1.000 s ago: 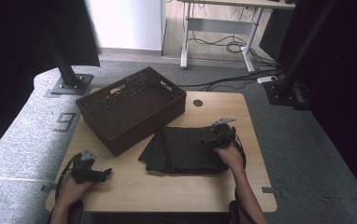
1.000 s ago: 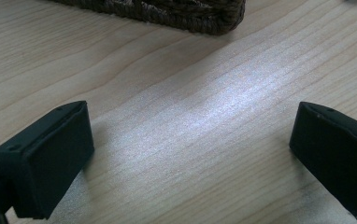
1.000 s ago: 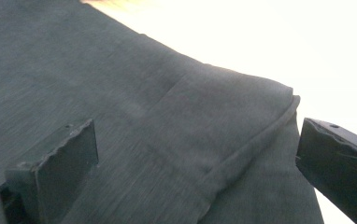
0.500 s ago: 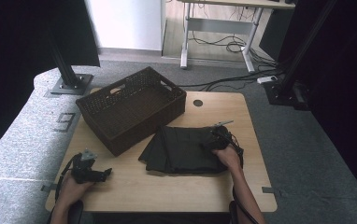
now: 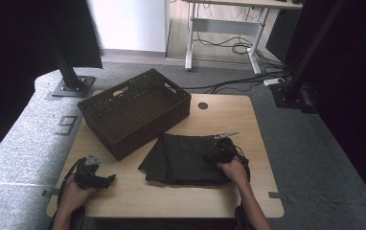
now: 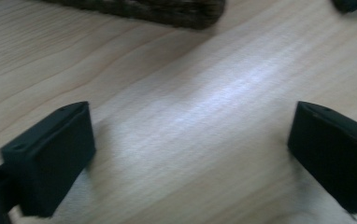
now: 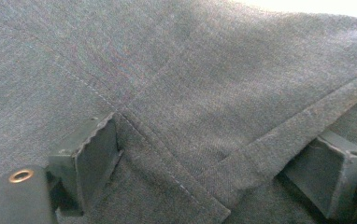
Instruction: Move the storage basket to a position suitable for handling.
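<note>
A dark grey folded cloth lies on the wooden table, in front of a dark woven basket. My right gripper is down on the cloth's right part. In the right gripper view its jaws straddle a hemmed fold of the cloth. They have just been closing but still stand apart. My left gripper rests at the table's front left. Its jaws are wide over bare wood, have just closed a little, and hold nothing.
The basket's corner shows at the top of the left gripper view. The table has a round cable hole at the back. Black stand bases sit on the grey carpet on both sides of the table.
My right gripper has sunk onto the cloth and drawn slightly toward the person. The left hand and the basket have not moved.
</note>
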Motion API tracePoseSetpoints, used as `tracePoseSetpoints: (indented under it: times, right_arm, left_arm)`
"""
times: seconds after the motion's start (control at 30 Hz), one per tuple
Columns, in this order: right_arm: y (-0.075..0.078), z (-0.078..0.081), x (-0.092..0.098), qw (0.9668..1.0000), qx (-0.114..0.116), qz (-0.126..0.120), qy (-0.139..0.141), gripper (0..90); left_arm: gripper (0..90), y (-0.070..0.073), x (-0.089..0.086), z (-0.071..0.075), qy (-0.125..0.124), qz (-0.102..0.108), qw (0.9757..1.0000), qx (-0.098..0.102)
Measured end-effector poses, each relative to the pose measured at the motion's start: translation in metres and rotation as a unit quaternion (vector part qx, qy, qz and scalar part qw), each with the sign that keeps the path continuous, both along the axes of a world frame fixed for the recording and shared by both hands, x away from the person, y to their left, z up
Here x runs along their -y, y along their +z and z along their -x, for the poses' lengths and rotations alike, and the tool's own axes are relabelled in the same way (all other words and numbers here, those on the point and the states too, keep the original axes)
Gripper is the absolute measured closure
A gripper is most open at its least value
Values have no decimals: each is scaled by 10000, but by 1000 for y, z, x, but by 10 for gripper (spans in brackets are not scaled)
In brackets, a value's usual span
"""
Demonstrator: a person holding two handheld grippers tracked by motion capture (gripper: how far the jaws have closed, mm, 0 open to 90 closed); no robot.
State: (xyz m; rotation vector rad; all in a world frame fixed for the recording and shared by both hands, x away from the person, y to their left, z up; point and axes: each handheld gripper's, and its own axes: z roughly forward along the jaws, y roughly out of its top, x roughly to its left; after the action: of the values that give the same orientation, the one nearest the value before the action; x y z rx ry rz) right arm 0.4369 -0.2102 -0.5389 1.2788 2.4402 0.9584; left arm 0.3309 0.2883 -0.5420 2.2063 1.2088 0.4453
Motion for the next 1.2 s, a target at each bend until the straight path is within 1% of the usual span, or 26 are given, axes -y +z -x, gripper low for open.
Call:
tracePoseSetpoints:
  times: [0.03,0.07,0.1,0.13,0.17,0.23,0.27,0.3,0.33,0.37,0.43,0.5,0.57,0.6,0.63,0.7,0.73,0.8,0.87,0.93,0.97,1.0,1.03,1.07,1.13,1.2]
  right_arm:
    - [0,3,-1,10000,2,-9,2,138]
    - [0,6,-2,10000,7,-18,7,138]
    - [0,6,-2,10000,7,-18,7,138]
    - [-1,12,-4,10000,33,-37,28,138]
    - [-1,12,-4,10000,33,-37,28,138]
    - [-1,18,-8,10000,48,-50,37,138]
    - [-1,20,-9,10000,53,-53,49,137]
    - [-1,23,-10,10000,57,-64,47,137]
    - [-1,25,-11,9999,60,-68,50,137]
    - [-1,28,-14,9999,58,-68,46,137]
    - [-1,32,-16,9999,69,-67,54,137]
    - [-1,37,-20,9999,66,-62,46,137]
    - [-1,42,-25,10000,53,-47,57,134]
    - [-1,43,-27,10000,49,-39,64,133]
    - [-1,46,-30,9999,47,-25,107,132]
    - [-1,51,-34,9999,44,-23,162,131]
    - [-1,52,-36,9998,45,-29,183,131]
    - [-1,57,-40,9997,40,-29,226,131]
    - [0,61,-44,9997,43,-26,249,128]
    - [0,66,-49,9995,32,-27,303,123]
    - [0,68,-51,9994,32,-35,332,120]
    - [0,70,-53,9994,27,-46,349,114]
    - [1,71,-54,9992,31,-37,385,109]
    - [2,72,-55,9992,15,-30,395,108]
    - [10,71,-51,9993,18,-116,342,102]
    - [17,66,-43,9995,165,-168,218,104]
  left_arm:
    - [63,1,4,1,-31,-79,10000,37]
    - [61,2,9,2,-91,-125,9999,30]
    - [58,2,9,2,-91,-125,9999,30]
    - [47,3,19,4,-282,-254,9993,16]
    - [39,3,19,4,-282,-254,9993,16]
    - [24,6,36,7,-515,-377,9979,63]
    - [19,6,36,7,-515,-377,9979,63]
    - [12,10,48,9,-595,-471,9970,138]
    - [13,13,54,10,-626,-485,9967,196]
    - [14,16,57,10,-636,-435,9968,220]
    - [13,22,66,10,-674,-179,9973,239]
    - [2,26,75,8,-726,37,9971,234]
    - [0,28,84,5,-773,178,9965,243]
    - [0,30,90,3,-785,249,9963,261]
    - [2,30,95,2,-781,275,9961,289]
    - [8,32,109,-2,-885,371,9949,313]
    - [12,33,118,-3,-950,393,9942,320]
    - [12,33,131,-6,-1034,368,9933,349]
    - [13,32,140,-8,-1050,359,9932,354]
    - [17,28,145,-12,-979,344,9941,326]
    - [19,25,146,-14,-937,291,9948,276]
    - [17,25,146,-14,-937,291,9948,276]
    - [14,17,147,-17,-885,153,9957,207]
    - [10,12,146,-18,-874,137,9960,153]
    - [9,7,141,-19,-811,362,9960,56]
    - [9,5,138,-21,-796,486,9956,-23]
